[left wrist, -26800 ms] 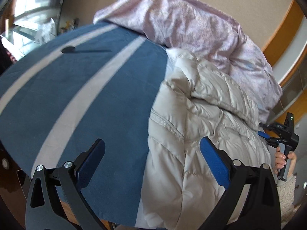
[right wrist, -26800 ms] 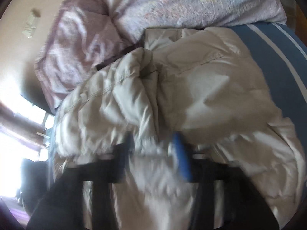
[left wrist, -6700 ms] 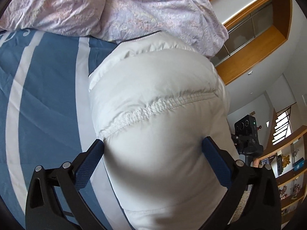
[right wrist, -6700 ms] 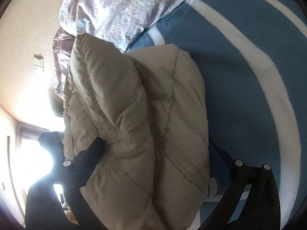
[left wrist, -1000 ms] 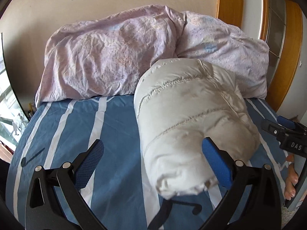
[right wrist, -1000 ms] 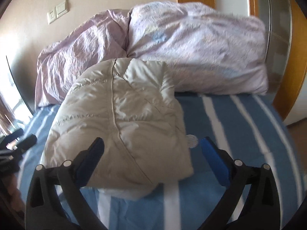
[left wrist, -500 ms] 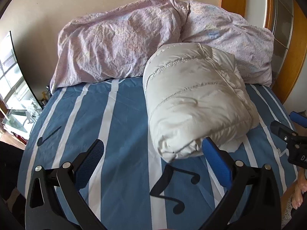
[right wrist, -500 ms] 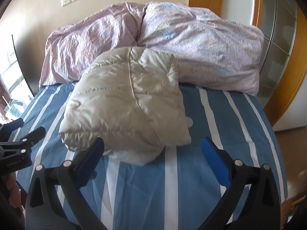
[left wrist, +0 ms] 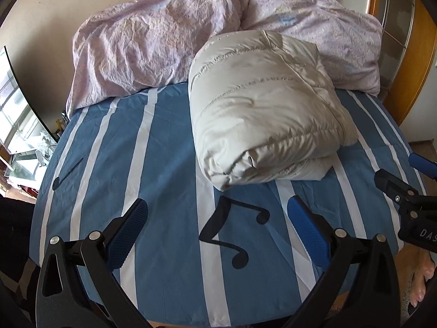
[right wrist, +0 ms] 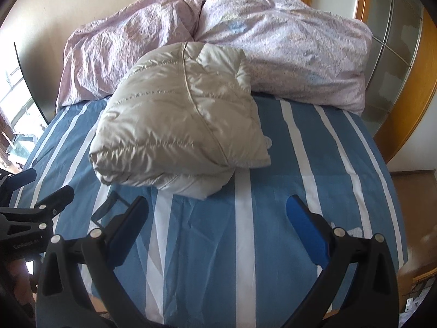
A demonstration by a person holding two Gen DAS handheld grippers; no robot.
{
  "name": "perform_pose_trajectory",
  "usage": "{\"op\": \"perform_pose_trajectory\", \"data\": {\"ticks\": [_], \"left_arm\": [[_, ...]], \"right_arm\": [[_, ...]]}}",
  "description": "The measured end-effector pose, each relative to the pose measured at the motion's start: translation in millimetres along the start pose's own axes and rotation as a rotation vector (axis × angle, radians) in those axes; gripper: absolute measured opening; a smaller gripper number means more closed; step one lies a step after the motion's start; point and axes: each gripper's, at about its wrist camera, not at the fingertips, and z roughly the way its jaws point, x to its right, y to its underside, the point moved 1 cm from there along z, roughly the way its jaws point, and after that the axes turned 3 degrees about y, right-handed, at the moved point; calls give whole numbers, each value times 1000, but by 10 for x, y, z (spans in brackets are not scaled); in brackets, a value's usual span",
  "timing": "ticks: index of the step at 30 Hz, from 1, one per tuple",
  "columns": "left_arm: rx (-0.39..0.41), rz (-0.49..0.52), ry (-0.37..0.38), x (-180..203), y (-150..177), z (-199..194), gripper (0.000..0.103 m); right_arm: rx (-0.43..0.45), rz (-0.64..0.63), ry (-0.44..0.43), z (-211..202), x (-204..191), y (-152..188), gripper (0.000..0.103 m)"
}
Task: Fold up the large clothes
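A cream puffer jacket [left wrist: 262, 109] lies folded into a thick bundle on the blue striped bed [left wrist: 164, 147], its far end against the pillows. It also shows in the right wrist view [right wrist: 180, 125]. My left gripper [left wrist: 218, 213] is open and empty, held back above the near part of the bed, apart from the jacket. My right gripper [right wrist: 217, 210] is open and empty, also back from the jacket. The right gripper shows at the right edge of the left wrist view [left wrist: 404, 191]; the left gripper shows at the left edge of the right wrist view [right wrist: 32, 205].
Two crumpled lilac pillows [left wrist: 153, 38] [right wrist: 300, 41] lie along the head of the bed against a beige wall. A wooden frame with glass panels [right wrist: 404, 54] stands at the right. A window [left wrist: 16, 114] is at the left. Black music-note prints [left wrist: 232, 232] mark the sheet.
Both grippers have pulled back from the bed, so the jacket bundle looks smaller and farther away. The jacket itself has stayed in place.
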Motion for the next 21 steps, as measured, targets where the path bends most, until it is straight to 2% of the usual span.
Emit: {"op": "perform_pose_trajectory", "data": {"ticks": [21], "left_arm": [[-17, -13, 6, 41, -50, -82, 102]], "right_arm": [[-69, -7, 17, -61, 61, 17, 101]]}}
